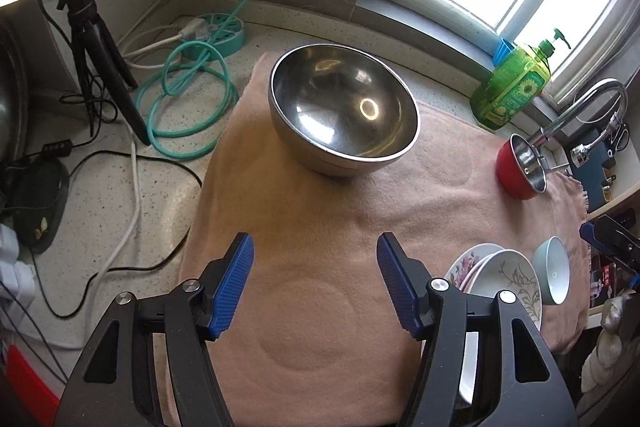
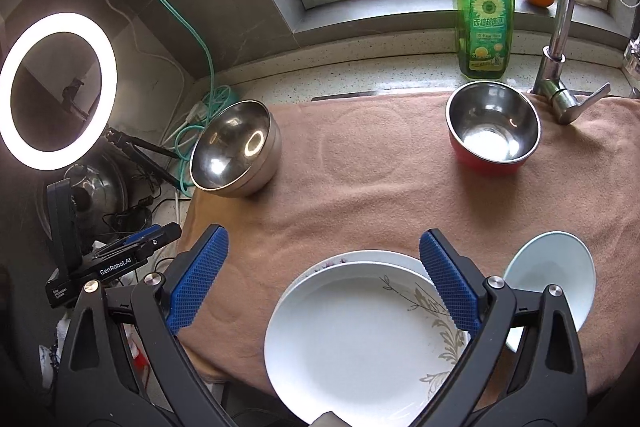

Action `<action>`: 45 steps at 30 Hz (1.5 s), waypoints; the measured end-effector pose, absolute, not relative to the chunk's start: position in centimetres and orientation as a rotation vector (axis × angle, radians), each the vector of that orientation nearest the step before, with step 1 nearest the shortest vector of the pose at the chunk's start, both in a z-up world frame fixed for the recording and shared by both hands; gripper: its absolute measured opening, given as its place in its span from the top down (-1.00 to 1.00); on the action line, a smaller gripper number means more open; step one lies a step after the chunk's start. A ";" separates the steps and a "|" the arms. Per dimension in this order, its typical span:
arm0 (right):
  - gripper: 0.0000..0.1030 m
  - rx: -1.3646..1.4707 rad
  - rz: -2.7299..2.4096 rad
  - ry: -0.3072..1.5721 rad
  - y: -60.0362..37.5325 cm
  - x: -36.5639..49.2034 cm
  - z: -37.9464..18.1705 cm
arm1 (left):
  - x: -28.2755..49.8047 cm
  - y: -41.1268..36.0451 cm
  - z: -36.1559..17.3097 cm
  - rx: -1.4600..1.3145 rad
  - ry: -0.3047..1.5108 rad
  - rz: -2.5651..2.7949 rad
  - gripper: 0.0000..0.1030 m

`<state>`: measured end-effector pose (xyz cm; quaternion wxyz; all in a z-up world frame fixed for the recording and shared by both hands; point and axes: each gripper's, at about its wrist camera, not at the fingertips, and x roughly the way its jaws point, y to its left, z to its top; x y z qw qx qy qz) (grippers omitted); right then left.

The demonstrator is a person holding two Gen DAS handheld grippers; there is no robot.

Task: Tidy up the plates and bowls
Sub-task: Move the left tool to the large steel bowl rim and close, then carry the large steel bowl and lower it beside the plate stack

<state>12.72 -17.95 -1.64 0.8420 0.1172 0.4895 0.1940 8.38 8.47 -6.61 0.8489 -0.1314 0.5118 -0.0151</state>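
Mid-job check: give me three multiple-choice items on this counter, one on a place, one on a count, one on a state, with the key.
1. Where is the red-sided bowl?
A. by the faucet
B. on the plates
C. inside the large steel bowl

2. How many plates are stacked?
A. one
B. two
C. four

3. The right hand-held gripper is
A. shut on a plate
B. shut on a bowl
C. open, holding nothing

Key: 1 A, it sits on the towel at the faucet's base. 2 B, a floral rim shows under the leaf-pattern plate. 3 C, its jaws stand wide above the plates.
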 end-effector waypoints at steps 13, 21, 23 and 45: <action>-0.38 0.177 0.413 1.090 -10.4 21.6 -3.5 | 16.1 13.3 -9.0 -0.376 1.114 -0.020 -0.01; 0.21 0.278 0.461 1.237 -8.0 26.6 -7.9 | 18.3 14.5 -9.8 -0.443 1.137 -0.021 0.47; 0.32 0.299 0.463 1.262 -7.7 27.5 -8.8 | 18.7 14.3 -10.0 -0.444 1.145 -0.015 0.51; 0.83 0.245 0.550 1.309 -5.1 28.4 -9.7 | 19.7 13.8 -11.1 -0.470 1.191 -0.005 0.78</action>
